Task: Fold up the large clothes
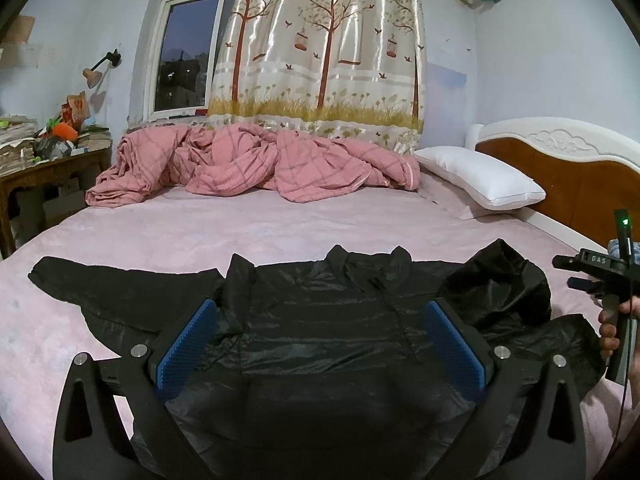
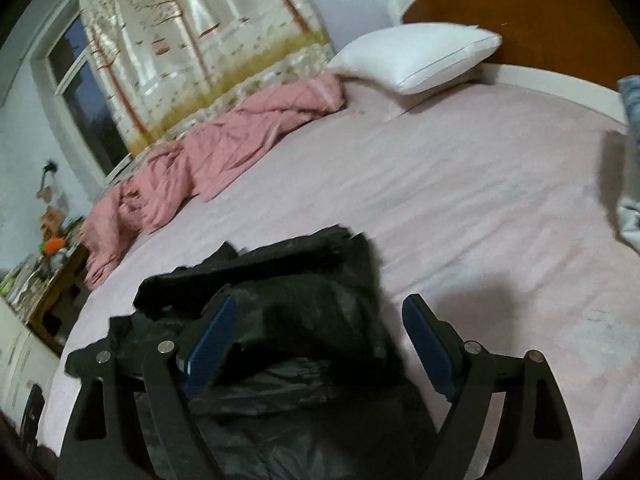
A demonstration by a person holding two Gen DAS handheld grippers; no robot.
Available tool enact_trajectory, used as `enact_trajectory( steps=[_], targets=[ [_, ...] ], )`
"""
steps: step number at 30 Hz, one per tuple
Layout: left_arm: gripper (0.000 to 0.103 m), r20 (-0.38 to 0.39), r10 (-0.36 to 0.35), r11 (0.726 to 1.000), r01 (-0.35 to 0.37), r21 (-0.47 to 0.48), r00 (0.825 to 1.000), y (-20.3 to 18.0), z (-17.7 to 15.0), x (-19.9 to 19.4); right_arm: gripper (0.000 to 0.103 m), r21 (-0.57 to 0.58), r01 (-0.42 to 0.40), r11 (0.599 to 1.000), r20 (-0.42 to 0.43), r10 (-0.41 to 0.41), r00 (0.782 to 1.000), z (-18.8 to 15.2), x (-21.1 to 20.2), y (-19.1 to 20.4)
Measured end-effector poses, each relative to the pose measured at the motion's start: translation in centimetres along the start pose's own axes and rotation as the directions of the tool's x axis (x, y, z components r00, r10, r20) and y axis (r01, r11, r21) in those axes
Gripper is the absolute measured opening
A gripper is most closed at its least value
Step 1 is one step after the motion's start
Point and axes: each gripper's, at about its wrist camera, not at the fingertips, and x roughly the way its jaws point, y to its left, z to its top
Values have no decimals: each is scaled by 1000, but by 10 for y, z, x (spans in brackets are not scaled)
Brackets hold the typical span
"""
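A shiny black jacket [image 1: 320, 312] lies spread on the pink bed sheet [image 1: 240, 232], collar toward the far side. One sleeve [image 1: 100, 284] stretches flat to the left. The other sleeve [image 1: 500, 280] lies bunched in a loose heap on the right. My left gripper [image 1: 320, 336] hovers over the jacket's body, open, its blue pads [image 1: 188, 344] wide apart with nothing pressed between them. My right gripper [image 2: 320, 336] stands open above the bunched sleeve [image 2: 288, 280], gripping no cloth. In the left wrist view a hand [image 1: 610, 328] holds it at the right edge.
A crumpled pink plaid quilt [image 1: 248, 164] lies along the far side of the bed. A white pillow [image 1: 480, 178] rests by the wooden headboard [image 1: 568, 176]. A cluttered wooden desk [image 1: 44, 160] stands at the left, beside the window [image 1: 184, 52] and patterned curtain [image 1: 328, 40].
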Motion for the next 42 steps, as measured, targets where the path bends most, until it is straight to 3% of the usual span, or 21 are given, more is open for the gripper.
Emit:
enact_trajectory(
  steps=[4,9,11,14,17,18,23,25,26,30,33,36,38,40,42],
  targets=[
    [103,-12,-1,1000,1,-13,1000,4,0,1,86,-15,-97,995,-50,96,994,-5,18,10],
    [103,-6,8,1000,-9,-13,1000,9,1,2,86,-69,-2,998,154,13,988,2,-3,26],
    [103,-7,10,1000,-10,-18,1000,11,2,3,86,-121,5,993,169,15,985,7,-5,35],
    [103,-15,14,1000,-15,-26,1000,16,1,5,84,-172,64,983,95,-48,994,6,15,43],
    [103,-20,16,999,-16,-29,1000,16,1,6,63,-148,14,989,-18,-17,1000,-3,38,38],
    [103,-21,16,999,-17,-27,1000,16,0,7,61,-137,-18,990,-71,8,997,-6,46,35],
    [103,-20,19,1000,-20,-13,1000,14,0,7,60,-168,-137,976,-276,87,957,-35,69,48],
    [103,-21,21,1000,-21,-5,1000,12,0,7,60,-173,-140,975,-361,69,930,-51,79,51],
    [103,-21,21,1000,-21,-3,1000,12,-1,7,60,-198,-122,973,-372,41,927,-58,81,53],
    [103,-20,22,1000,-22,6,1000,12,-1,7,60,-297,-88,951,-365,-28,930,-65,74,63],
    [103,-20,22,1000,-22,11,1000,11,-1,7,60,-296,-91,951,-317,-8,948,-57,59,67],
    [100,-38,-25,999,26,28,999,8,0,8,69,-309,-54,950,-215,-14,976,-41,34,70],
    [89,-55,-75,996,77,44,996,1,2,9,71,-334,1,943,-131,-47,990,-30,18,71],
    [87,-63,-91,992,96,76,994,-12,6,9,74,-355,60,933,-56,-85,995,-21,3,70],
    [86,-73,-88,986,98,133,993,-31,15,14,85,-352,101,930,-9,-111,994,-12,-8,64]
  ],
)
